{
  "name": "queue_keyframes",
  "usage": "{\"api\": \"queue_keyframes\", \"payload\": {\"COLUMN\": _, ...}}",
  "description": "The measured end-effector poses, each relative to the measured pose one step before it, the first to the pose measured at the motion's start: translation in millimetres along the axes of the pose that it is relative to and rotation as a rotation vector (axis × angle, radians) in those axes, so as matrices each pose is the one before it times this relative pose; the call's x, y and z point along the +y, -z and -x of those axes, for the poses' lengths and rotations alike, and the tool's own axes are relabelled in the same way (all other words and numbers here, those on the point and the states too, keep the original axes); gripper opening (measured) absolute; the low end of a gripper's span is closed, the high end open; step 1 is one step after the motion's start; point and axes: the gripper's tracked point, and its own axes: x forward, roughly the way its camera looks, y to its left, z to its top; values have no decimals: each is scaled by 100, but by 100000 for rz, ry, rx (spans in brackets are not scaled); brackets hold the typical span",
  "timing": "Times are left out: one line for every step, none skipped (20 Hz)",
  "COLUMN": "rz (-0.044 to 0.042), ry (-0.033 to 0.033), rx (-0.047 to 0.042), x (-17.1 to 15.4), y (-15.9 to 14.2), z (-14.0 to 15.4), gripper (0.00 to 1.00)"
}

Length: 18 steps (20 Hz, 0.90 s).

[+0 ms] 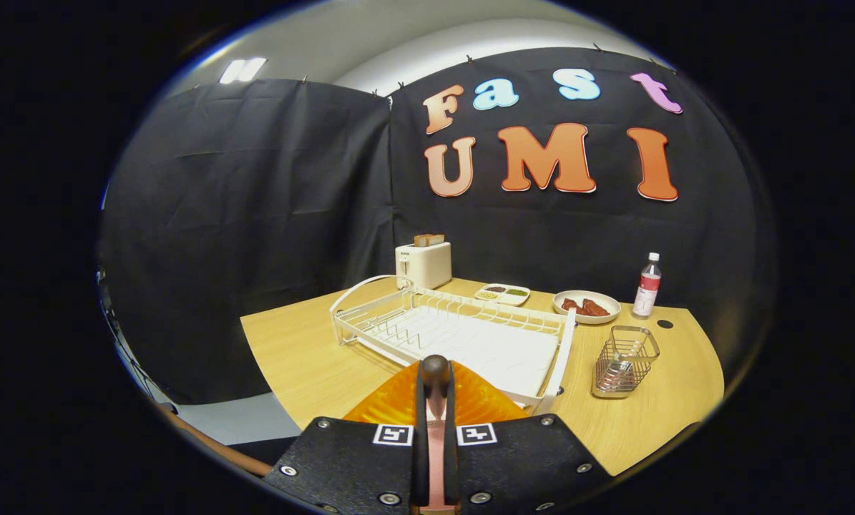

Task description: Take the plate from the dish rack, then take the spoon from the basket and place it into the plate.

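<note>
nearest me the gripper (435, 379) has its two fingers drawn together on the rim of the orange plate (391, 408), so i read the jaws as nearly closed and pinching the plate edge between them. the plate fans out to either side of the fingers, held up over the near end of the white dish rack (456, 332). the rack sits on the wooden table (305, 357) just beyond the plate. to the right of the rack stands the wire basket (624, 361), with the spoon (617, 372) showing dimly inside it. farther back i see a toaster (423, 263), a small divided dish (502, 293), a bowl of food (587, 306) and a bottle (647, 286) by the wall.
</note>
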Motion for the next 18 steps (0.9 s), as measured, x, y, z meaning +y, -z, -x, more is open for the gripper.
{"api": "queue_keyframes", "payload": {"rz": -263, "ry": -201, "rx": 305, "x": -111, "y": 429, "z": 76, "gripper": 8}}
{"api": "queue_keyframes", "payload": {"rz": -501, "ry": 267, "rx": 1532, "x": -290, "y": 705, "z": 20, "gripper": 8}}
{"api": "queue_keyframes", "payload": {"rz": 102, "ry": 383, "rx": 2181, "x": -279, "y": 939, "z": 276, "gripper": 8}}
{"api": "queue_keyframes", "payload": {"rz": -833, "ry": -536, "rx": -1910, "x": -251, "y": 239, "z": 464, "gripper": 8}}
{"api": "queue_keyframes", "payload": {"rz": -793, "ry": -614, "rx": 143, "x": 2, "y": 24, "z": 30, "gripper": 8}}
{"api": "queue_keyframes", "payload": {"rz": -1000, "ry": -766, "rx": 409, "x": -105, "y": 446, "z": 589, "gripper": 8}}
{"api": "queue_keyframes", "payload": {"rz": -981, "ry": 90, "rx": 81, "x": -338, "y": 426, "z": 619, "gripper": 8}}
{"api": "queue_keyframes", "payload": {"rz": -2185, "ry": -281, "rx": 99, "x": -293, "y": 426, "z": 389, "gripper": 8}}
{"api": "queue_keyframes", "payload": {"rz": -1837, "ry": 48, "rx": 1221, "x": -246, "y": 692, "z": 366, "gripper": 8}}
{"api": "queue_keyframes", "payload": {"rz": -1756, "ry": 385, "rx": 2336, "x": -353, "y": 931, "z": 283, "gripper": 9}}
{"api": "queue_keyframes", "payload": {"rz": -681, "ry": 692, "rx": 2823, "x": -264, "y": 1030, "z": 259, "gripper": 10}}
{"api": "queue_keyframes", "payload": {"rz": 405, "ry": 864, "rx": 1932, "x": -272, "y": 801, "z": 223, "gripper": 12}}
{"api": "queue_keyframes", "payload": {"rz": 1193, "ry": 1147, "rx": 1479, "x": -280, "y": 609, "z": 300, "gripper": 13}}
{"api": "queue_keyframes", "payload": {"rz": 687, "ry": 581, "rx": 522, "x": -23, "y": 434, "z": 202, "gripper": 14}}
{"api": "queue_keyframes", "payload": {"rz": 452, "ry": 144, "rx": 980, "x": 188, "y": 623, "z": 122, "gripper": 15}}
{"api": "queue_keyframes", "payload": {"rz": 163, "ry": 597, "rx": 574, "x": -4, "y": 395, "z": 10, "gripper": 16}}
{"api": "queue_keyframes", "payload": {"rz": 389, "ry": 1121, "rx": 1136, "x": -224, "y": 369, "z": -137, "gripper": 17}}
{"api": "queue_keyframes", "payload": {"rz": 229, "ry": 1182, "rx": 340, "x": -221, "y": 116, "z": -6, "gripper": 18}}
